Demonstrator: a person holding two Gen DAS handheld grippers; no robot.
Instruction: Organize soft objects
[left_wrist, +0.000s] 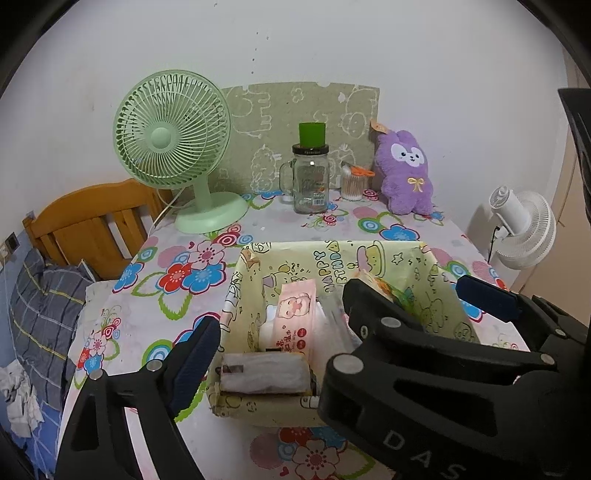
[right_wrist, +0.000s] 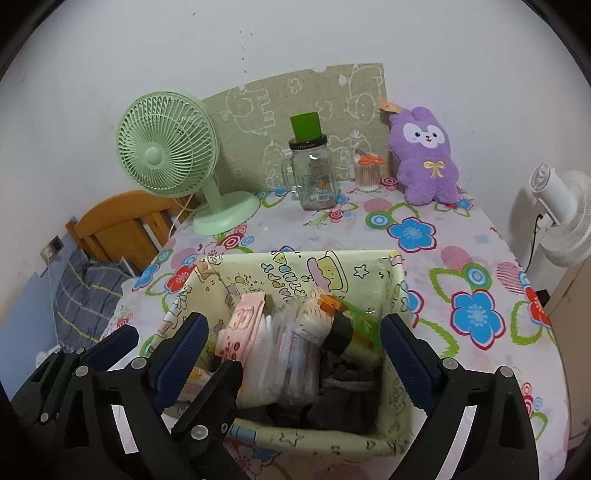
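A yellow cartoon-print fabric basket (left_wrist: 332, 254) (right_wrist: 369, 266) sits on the floral tablecloth right in front of both grippers. Packed into it are a pink wet-wipes pack (left_wrist: 295, 306) (right_wrist: 243, 321), a white tissue pack (left_wrist: 266, 373), clear packets and dark grey cloth (right_wrist: 343, 398). My left gripper (left_wrist: 284, 321) is open over the basket's left half, and my right gripper (right_wrist: 293, 325) is open over the middle. Neither presses on anything. The two grippers overlap closely side by side. A purple plush bunny (left_wrist: 404, 173) (right_wrist: 424, 158) leans on the wall at the back right.
At the back of the table stand a green desk fan (left_wrist: 173, 140), a glass mug jar with a green lid (left_wrist: 310, 177) and a tub of cotton swabs (left_wrist: 352, 184). A wooden headboard (left_wrist: 92, 221) and bedding lie left. A white fan (left_wrist: 524, 229) is off the right edge.
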